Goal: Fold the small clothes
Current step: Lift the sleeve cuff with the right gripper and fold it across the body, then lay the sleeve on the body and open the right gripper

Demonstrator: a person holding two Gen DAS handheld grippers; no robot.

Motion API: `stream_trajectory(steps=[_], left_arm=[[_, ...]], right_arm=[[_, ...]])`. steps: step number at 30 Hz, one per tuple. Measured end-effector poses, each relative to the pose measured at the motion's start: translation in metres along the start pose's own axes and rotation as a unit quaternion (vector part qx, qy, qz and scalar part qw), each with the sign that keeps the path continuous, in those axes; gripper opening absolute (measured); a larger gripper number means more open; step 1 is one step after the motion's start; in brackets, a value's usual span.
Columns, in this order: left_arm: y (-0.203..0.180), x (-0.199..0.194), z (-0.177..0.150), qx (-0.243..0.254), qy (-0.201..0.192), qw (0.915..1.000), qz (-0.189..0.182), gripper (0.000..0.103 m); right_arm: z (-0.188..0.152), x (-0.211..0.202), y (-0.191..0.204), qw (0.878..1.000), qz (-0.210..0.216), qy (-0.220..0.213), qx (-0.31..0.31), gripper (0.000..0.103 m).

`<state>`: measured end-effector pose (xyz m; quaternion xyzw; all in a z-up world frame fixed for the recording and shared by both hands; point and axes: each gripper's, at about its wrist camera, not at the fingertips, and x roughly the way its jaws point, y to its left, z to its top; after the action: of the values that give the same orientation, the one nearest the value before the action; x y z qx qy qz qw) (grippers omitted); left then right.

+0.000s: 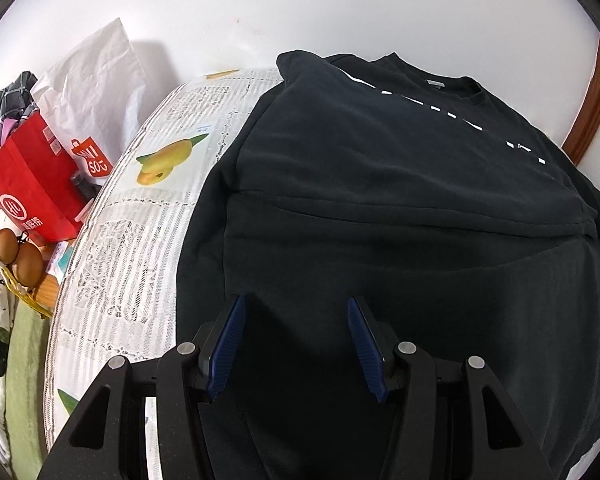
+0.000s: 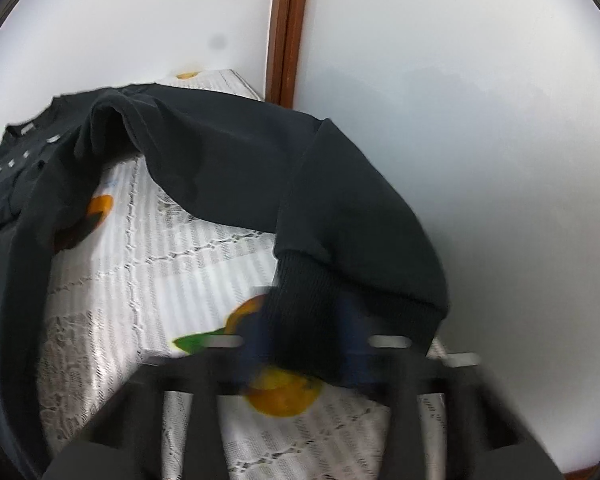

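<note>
A black sweatshirt (image 1: 380,184) with white marks across the chest lies on a white lace tablecloth (image 1: 140,240), its left sleeve folded over the body. My left gripper (image 1: 296,304) is open and empty just above the lower part of the sweatshirt. In the right wrist view my right gripper (image 2: 300,320) is shut on the ribbed cuff (image 2: 300,300) of the other sleeve (image 2: 260,160) and holds it lifted above the tablecloth (image 2: 160,280). This view is blurred by motion.
Left of the table stand a red paper bag (image 1: 32,192) and a white plastic bag (image 1: 96,92), with a basket of brown items (image 1: 16,260) below them. A white wall (image 2: 460,120) with a brown wooden strip (image 2: 288,28) is close behind the table.
</note>
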<state>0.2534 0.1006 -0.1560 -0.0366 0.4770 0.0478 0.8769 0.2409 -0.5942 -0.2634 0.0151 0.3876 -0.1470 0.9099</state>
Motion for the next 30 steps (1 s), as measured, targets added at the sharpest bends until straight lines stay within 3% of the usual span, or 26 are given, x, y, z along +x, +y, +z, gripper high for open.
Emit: stream_trajectory(steps=[4, 8, 14, 18, 22, 24, 30], left_arm=[[0.008, -0.007, -0.003, 0.003, -0.007, 1.0, -0.003, 0.051], [0.018, -0.015, -0.008, 0.03, -0.024, 0.9992, 0.009, 0.051], [0.047, -0.022, -0.012, 0.032, -0.023, 0.9992, 0.001, 0.051], [0.07, -0.023, -0.014, 0.017, -0.022, 0.9995, -0.012, 0.051], [0.083, -0.025, -0.012, 0.009, -0.026, 0.999, -0.035, 0.051], [0.086, -0.026, -0.011, 0.013, -0.03, 0.9985, -0.043, 0.057], [0.083, -0.022, -0.007, 0.012, -0.034, 0.9954, -0.089, 0.057]], right_arm=[[0.009, -0.016, 0.005, 1.0, -0.016, -0.009, -0.008, 0.007], [0.026, -0.058, 0.027, 0.999, -0.001, -0.044, -0.016, 0.007], [0.062, -0.122, 0.12, 0.993, 0.061, -0.084, -0.057, 0.007], [0.081, -0.138, 0.187, 0.987, 0.11, -0.084, -0.082, 0.007], [0.079, -0.158, 0.257, 0.981, 0.139, -0.082, -0.109, 0.007], [0.081, -0.164, 0.284, 0.979, 0.15, -0.078, -0.117, 0.007], [0.087, -0.17, 0.334, 0.974, 0.171, -0.077, -0.128, 0.007]])
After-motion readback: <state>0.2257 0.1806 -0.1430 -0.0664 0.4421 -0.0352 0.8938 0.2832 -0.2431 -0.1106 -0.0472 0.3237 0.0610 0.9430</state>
